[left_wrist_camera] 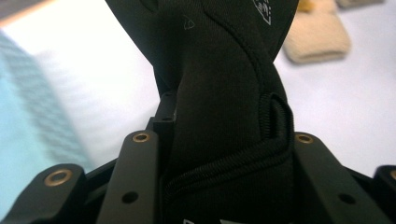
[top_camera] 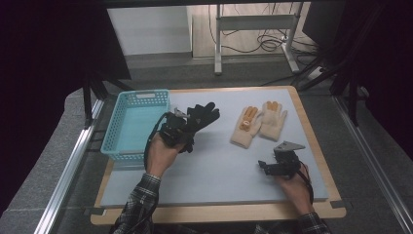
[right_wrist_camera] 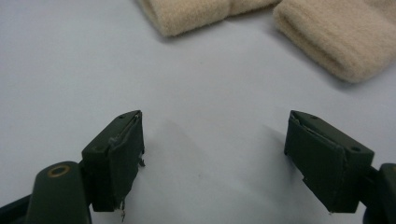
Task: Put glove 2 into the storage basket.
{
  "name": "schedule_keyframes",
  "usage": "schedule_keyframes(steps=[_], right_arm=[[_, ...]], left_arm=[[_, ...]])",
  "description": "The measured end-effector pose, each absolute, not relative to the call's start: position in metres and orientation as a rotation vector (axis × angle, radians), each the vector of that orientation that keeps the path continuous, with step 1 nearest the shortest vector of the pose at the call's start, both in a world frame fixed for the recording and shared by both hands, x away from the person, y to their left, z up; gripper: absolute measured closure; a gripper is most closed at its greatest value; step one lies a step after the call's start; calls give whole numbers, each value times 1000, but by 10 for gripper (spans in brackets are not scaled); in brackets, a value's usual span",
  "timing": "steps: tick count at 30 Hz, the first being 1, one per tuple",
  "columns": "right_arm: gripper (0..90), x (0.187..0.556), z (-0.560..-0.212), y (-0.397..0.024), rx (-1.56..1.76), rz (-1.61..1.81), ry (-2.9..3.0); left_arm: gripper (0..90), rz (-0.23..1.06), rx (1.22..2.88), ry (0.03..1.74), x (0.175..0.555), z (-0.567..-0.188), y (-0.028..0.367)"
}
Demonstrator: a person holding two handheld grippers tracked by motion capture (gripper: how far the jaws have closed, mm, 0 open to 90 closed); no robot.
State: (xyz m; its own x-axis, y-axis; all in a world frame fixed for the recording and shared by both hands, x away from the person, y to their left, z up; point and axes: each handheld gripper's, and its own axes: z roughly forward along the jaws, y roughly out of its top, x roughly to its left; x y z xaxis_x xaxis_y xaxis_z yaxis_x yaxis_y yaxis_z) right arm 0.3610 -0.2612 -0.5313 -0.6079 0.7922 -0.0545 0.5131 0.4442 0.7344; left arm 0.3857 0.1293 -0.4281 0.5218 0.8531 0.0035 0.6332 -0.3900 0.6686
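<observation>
While a person works at a grey-topped table (top_camera: 209, 175), the scene is laid out as follows.

Black glove (top_camera: 199, 117): held above the table just right of the blue basket (top_camera: 136, 124); its long axis runs from the cuff at lower left to the fingers at upper right, fingertips pointed toward the far edge.
Left gripper (top_camera: 181, 127): clamped on the glove's cuff (left_wrist_camera: 229, 158), which is squeezed between the jaws.
Left hand (top_camera: 160, 153): raised off the table, forearm angled up from the bottom edge.
Right gripper (right_wrist_camera: 212, 154): jaws spread apart, nothing between them, aimed at the cream gloves (top_camera: 258, 122).
Right hand (top_camera: 294, 187): rested low near the table's near right corner.
</observation>
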Motion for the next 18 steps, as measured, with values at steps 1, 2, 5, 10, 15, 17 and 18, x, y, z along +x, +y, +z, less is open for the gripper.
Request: schedule_keyframes(steps=[1,2,5,10,15,17,18], right_arm=[[196,361,-531,-261,1105,976,2309],[196,361,-531,-261,1104,976,2308],[196,361,-531,-261,1105,977,2308],[196,361,-531,-261,1104,976,2309],[196,361,-531,-261,1104,976,2308],[196,361,-531,-261,1105,976,2308],[196,361,-531,-261,1105,976,2308]], left_arm=[[621,472,2145,1211,388,-425,134],[621,474,2137,1222,389,-422,138],[621,495,2120,1258,393,-415,152],[621,527,2082,1325,399,-408,176],[620,591,2078,1398,404,-404,202],[620,603,2072,1425,405,-404,212],[619,607,2065,1438,406,-405,217]])
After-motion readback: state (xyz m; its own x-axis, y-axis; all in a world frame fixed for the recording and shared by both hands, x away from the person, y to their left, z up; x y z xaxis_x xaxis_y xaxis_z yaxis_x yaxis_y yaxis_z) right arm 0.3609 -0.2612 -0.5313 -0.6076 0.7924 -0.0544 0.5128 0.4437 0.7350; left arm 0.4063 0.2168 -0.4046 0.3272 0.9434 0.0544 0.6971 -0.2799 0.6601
